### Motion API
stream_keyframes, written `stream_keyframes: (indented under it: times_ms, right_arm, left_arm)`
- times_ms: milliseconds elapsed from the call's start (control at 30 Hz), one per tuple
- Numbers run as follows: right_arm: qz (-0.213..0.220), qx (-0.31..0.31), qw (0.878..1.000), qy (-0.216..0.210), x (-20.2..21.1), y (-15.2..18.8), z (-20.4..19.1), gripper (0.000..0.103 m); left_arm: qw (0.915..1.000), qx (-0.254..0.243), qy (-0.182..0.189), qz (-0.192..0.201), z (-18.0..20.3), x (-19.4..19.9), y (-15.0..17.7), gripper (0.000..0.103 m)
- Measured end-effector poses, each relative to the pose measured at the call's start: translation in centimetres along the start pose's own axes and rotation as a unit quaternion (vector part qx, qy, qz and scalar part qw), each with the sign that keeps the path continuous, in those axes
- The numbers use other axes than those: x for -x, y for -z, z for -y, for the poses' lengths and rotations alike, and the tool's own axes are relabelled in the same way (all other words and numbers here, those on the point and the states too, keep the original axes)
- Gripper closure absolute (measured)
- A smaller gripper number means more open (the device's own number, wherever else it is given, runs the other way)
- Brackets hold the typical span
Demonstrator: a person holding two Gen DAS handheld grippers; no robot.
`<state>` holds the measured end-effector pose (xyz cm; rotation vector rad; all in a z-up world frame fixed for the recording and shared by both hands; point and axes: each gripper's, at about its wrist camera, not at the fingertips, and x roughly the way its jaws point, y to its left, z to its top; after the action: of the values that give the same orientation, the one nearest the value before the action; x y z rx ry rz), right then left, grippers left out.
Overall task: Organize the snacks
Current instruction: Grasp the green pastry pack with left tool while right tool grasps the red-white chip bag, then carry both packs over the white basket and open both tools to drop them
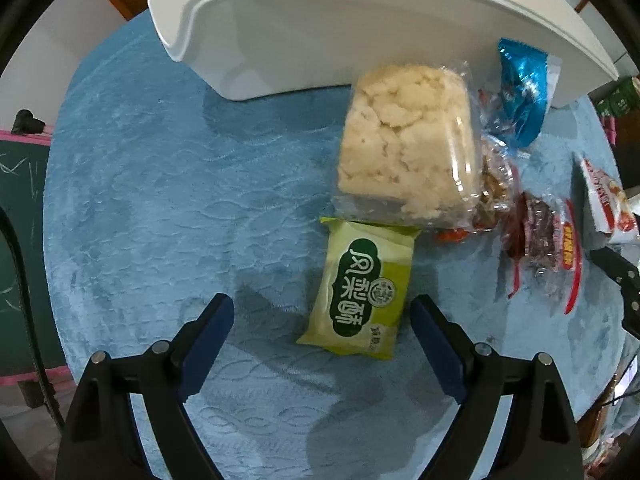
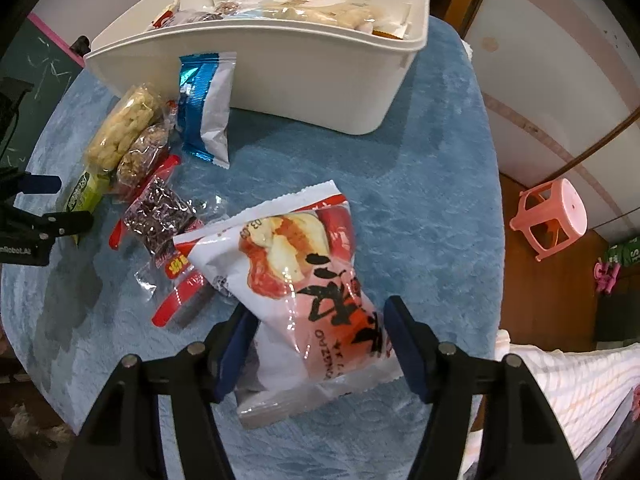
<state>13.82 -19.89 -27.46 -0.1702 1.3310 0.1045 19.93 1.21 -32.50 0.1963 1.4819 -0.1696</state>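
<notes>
Currently, white bin point(image 2: 280, 76) on blue cloth point(image 1: 160, 200) serves as landmark, partly filled with snacks; left gripper point(image 1: 322, 316) points down, fingers spread wide, green pastry packet point(image 1: 360, 296) between them, pads clear of wrapper; that packet lies near bin, just below clear bag of pale crackers point(image 1: 404, 148) touching bin wall; right gripper point(image 2: 318, 334) straddles red-and-white chip bag point(image 2: 304, 288), farther from bin; whether pads press bag, cannot tell; blue-and-white packet point(image 2: 206, 108) leans against bin wall.
</notes>
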Motion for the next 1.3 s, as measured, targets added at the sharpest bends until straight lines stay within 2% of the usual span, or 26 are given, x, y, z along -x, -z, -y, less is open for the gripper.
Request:
stream_keyframes:
  times_ms: [133, 167, 233, 300, 500, 633, 800, 1000, 1167, 1300]
  right_arm:
    - [0.0, -0.004, 1.0, 0.006, 0.1, 0.2, -0.2, 0.039]
    - [0.001, -0.006, 1.0, 0.006, 0.2, 0.4, -0.3, 0.039]
    - [0.0, -0.01, 1.0, 0.006, 0.1, 0.6, -0.6, 0.041]
    - [-0.004, -0.015, 1.0, 0.004, 0.2, 1.0, -0.5, 0.042]
    - [-0.001, -0.026, 1.0, -0.01, 1.1, 1.9, -1.3, 0.043]
    - [0.02, -0.025, 0.999, -0.02, 3.0, 2.4, -2.3, 0.043]
    - [0.058, -0.016, 0.998, -0.029, 6.3, 2.8, -3.6, 0.043]
    - [0.118, 0.0, 0.992, -0.05, 11.8, 2.8, -5.0, 0.043]
    - [0.164, 0.013, 0.985, -0.057, 15.9, 1.4, -5.4, 0.043]
    - [0.198, 0.017, 0.979, -0.037, 18.8, -0.6, -5.1, 0.043]
  left_arm:
    - [0.9992, 0.03, 0.025, -0.004, -0.6, -0.8, 0.0, 0.019]
    - [0.999, 0.036, 0.028, 0.0, -0.8, -0.7, 0.0, 0.024]
    - [0.9986, 0.04, 0.034, 0.009, -1.1, -0.4, 0.1, 0.036]
    - [0.9987, 0.032, 0.034, 0.021, -1.1, 0.1, 0.4, 0.064]
    - [0.9966, 0.05, 0.062, 0.02, -2.1, 1.2, 1.2, 0.065]
    - [0.9956, 0.05, 0.068, 0.04, -2.1, 3.2, 2.6, 0.065]
    - [0.9937, 0.041, 0.07, 0.078, -1.0, 7.3, 3.7, 0.065]
    - [0.9874, 0.034, 0.076, 0.135, 0.1, 13.5, 4.9, 0.065]
    - [0.9808, 0.023, 0.076, 0.178, 0.5, 18.4, 4.7, 0.065]
    - [0.9743, 0.018, 0.073, 0.212, 0.7, 21.9, 2.5, 0.065]
